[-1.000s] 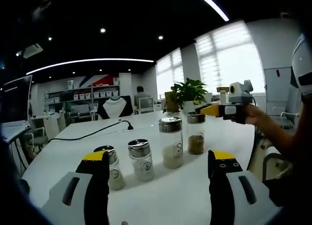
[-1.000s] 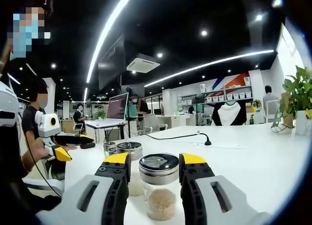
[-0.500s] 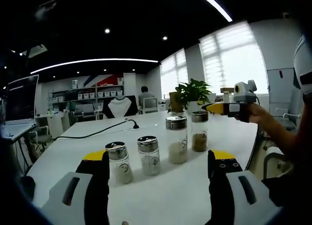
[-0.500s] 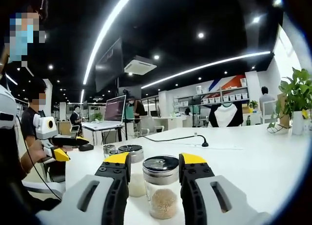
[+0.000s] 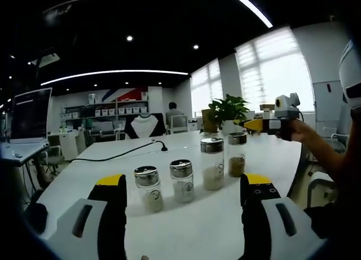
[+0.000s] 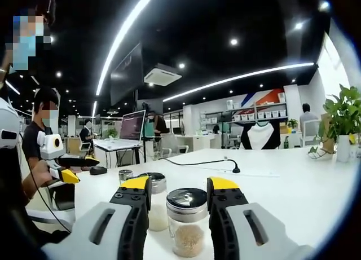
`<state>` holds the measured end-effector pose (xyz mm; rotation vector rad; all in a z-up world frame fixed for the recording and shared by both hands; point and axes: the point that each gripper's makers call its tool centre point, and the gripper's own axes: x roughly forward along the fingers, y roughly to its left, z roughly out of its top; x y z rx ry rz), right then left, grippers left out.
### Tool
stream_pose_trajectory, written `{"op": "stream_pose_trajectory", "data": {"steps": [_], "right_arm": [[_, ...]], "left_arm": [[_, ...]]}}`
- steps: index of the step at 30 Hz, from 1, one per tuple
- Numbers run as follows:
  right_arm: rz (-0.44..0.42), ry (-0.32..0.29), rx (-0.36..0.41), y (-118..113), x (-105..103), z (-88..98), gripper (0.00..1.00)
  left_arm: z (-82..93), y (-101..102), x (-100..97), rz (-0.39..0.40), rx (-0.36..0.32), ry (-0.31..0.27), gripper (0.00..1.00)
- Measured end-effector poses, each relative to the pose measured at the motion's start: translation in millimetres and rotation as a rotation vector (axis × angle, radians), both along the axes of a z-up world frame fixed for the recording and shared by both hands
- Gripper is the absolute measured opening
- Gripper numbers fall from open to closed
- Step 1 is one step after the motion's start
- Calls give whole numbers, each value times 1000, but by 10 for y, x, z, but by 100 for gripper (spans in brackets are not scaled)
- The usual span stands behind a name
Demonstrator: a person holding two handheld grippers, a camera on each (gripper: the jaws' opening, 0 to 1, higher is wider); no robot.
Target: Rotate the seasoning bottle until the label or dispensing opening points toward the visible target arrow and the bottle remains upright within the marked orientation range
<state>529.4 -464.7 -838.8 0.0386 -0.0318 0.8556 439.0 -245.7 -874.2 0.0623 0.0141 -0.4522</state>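
Your right gripper (image 6: 177,199) stands open astride the end seasoning bottle (image 6: 188,220), jaws beside its cap, not gripping. It stands upright on the white surface (image 6: 282,186), last in a row of four. Close squarely below the cap, then twist slowly without tipping. Your left gripper (image 5: 183,206) hangs wide, well back.

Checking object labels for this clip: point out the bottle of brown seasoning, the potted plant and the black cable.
Brown seasoning bottle (image 5: 237,161), left gripper view, glass body.
Potted plant (image 5: 227,109), left gripper view, leaves.
Black cable (image 6: 194,163), right gripper view, middle of its run on the table.
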Motion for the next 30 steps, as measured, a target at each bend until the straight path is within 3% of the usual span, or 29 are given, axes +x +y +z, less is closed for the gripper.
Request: {"op": "stream_pose_trajectory", "data": {"steps": [16,21,26,30], "right_arm": [[-25,-11,-27,-31,-35,-54,37],[-65,-35,-66,-106,-58,-87,39],[-78,-63,-82,-121,-103,-120,49],[-106,-39,-102,-106,-132,-225,63]], "left_arm": [[-6,116,103,33,21,1,87],[-50,140,178,50,30,18,87],[-27,175,247,69,24,12,87],[17,215,284,87,15,8,87]]}}
